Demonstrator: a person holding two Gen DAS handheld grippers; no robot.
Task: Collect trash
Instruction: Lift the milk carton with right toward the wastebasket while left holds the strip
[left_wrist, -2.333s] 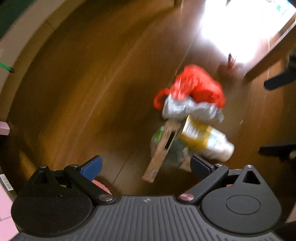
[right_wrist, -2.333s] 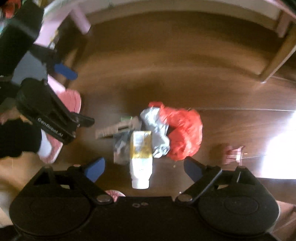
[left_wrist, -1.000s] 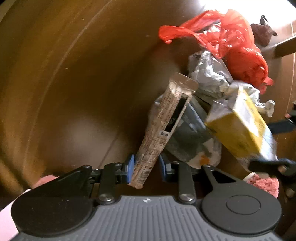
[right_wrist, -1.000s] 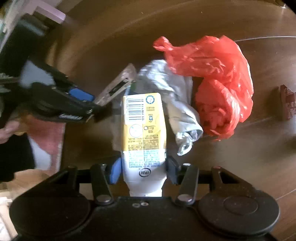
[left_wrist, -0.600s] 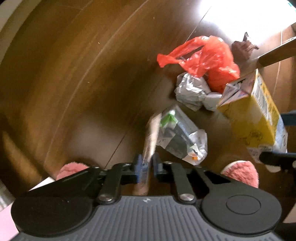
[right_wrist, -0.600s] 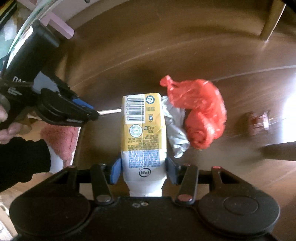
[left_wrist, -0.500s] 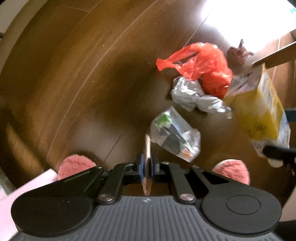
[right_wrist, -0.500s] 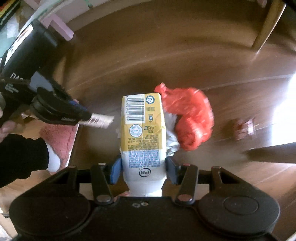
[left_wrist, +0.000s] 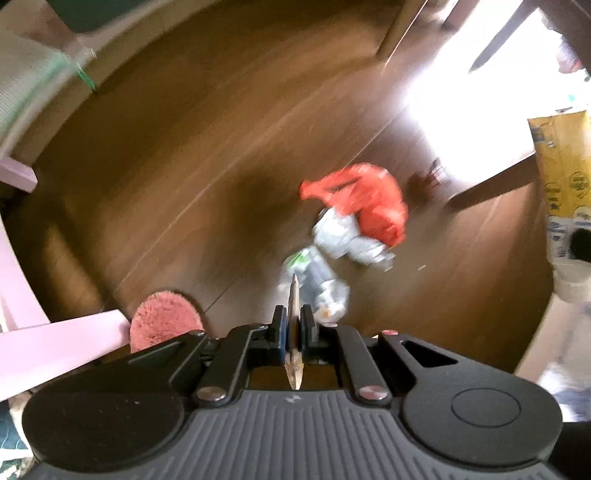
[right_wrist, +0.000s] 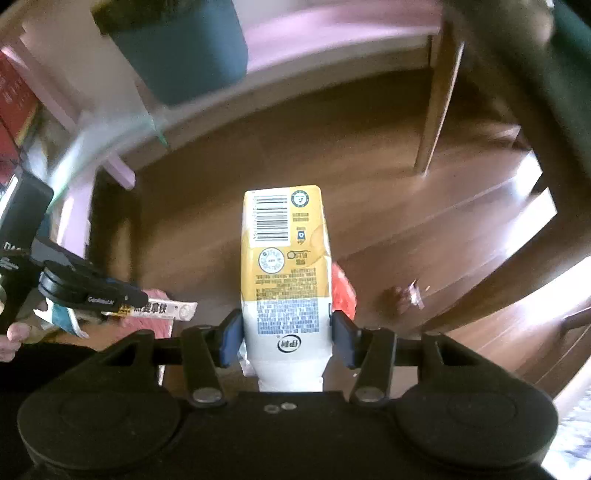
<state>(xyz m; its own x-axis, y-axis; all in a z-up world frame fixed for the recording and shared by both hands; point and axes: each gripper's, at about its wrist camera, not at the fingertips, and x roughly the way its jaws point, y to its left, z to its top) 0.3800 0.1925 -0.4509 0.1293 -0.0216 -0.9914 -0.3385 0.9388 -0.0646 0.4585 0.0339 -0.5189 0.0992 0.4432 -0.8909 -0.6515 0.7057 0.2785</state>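
cartons: 1 (right_wrist: 283, 258) | sachets: 1 (right_wrist: 162, 309) | red bags: 1 (left_wrist: 364, 201) | silver wrappers: 1 (left_wrist: 345, 238) | slippers: 1 (left_wrist: 164, 319)

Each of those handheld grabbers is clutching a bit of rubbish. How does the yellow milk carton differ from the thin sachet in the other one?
The yellow and white milk carton is a thick box that holds the right tool partly open; the flat, narrow paper sachet lets the left tool pinch almost fully shut. The carton shows a barcode, the sachet dark printed characters. Both are gripped near one end, off the wooden floor.

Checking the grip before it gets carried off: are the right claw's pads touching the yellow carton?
Touching. In the right wrist view both blue pads of the right claw press against the white lower sides of the yellow carton, with no gap showing.
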